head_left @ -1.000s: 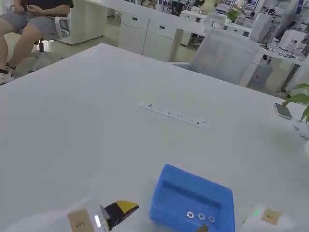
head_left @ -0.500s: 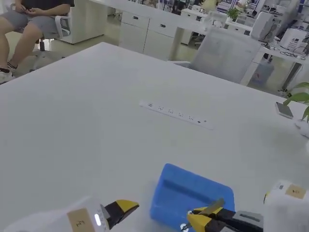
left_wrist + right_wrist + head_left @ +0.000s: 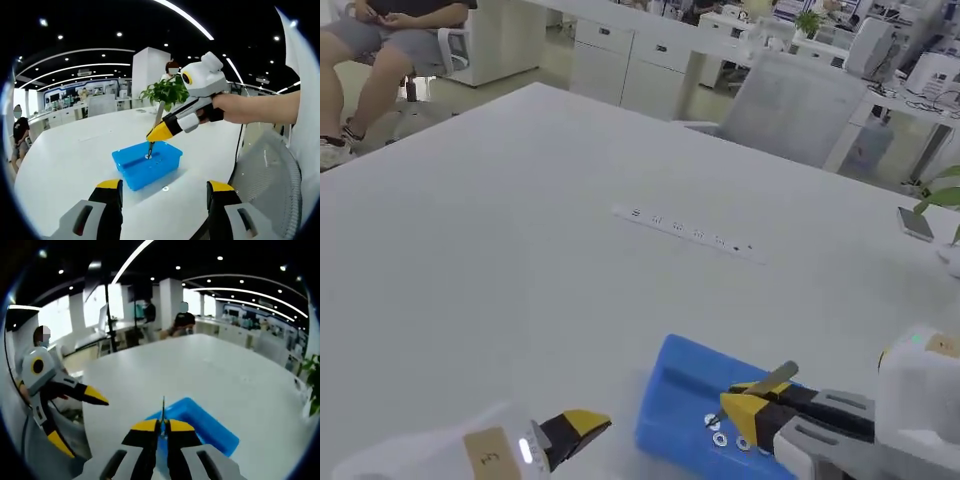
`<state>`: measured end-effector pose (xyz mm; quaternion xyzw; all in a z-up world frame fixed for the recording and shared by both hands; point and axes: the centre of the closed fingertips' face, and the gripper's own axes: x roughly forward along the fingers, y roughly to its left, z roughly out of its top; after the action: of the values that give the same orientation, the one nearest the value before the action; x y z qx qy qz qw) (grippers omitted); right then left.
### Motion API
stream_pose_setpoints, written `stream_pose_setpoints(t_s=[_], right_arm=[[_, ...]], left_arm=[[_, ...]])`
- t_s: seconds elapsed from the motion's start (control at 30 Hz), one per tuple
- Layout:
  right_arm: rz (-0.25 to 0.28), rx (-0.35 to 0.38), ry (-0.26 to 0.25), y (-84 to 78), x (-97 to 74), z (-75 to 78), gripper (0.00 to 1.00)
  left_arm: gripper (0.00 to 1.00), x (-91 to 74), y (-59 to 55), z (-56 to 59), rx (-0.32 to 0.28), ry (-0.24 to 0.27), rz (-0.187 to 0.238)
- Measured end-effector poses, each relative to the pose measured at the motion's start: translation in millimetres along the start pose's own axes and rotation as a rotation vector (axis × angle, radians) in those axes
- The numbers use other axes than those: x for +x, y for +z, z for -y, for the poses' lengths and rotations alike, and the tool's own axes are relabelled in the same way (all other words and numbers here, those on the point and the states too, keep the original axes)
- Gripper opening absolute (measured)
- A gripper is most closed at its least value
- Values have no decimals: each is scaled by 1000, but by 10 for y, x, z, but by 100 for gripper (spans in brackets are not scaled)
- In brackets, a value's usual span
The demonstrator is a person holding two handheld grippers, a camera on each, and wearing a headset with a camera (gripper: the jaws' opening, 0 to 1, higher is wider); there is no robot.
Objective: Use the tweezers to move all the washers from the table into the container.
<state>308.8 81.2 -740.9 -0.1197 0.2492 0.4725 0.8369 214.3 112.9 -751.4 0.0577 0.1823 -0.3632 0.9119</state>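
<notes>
— At the lower right of the head view, how is the right gripper set?
— Jaws pressed together on the tweezers, tips down inside the blue container.
— And the left gripper?
— Jaws spread wide apart, low in its own view.
— Washers?
— Several washers lie in the container; one loose washer sits on the white table, just beside it.

Open-plan office — white desks, swivel chairs, ceiling downlights.
</notes>
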Motion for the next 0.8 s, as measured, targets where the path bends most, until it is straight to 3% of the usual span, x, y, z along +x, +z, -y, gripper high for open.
stream_pose_setpoints(t_s=[0.33, 0.8], right_arm=[[-2, -2, -13, 23, 149, 199, 3], [-57, 39, -21, -206, 411, 412, 3]], left_arm=[[68, -1, 0, 0, -2, -1, -1], [68, 0, -5, -23, -11, 7, -3]])
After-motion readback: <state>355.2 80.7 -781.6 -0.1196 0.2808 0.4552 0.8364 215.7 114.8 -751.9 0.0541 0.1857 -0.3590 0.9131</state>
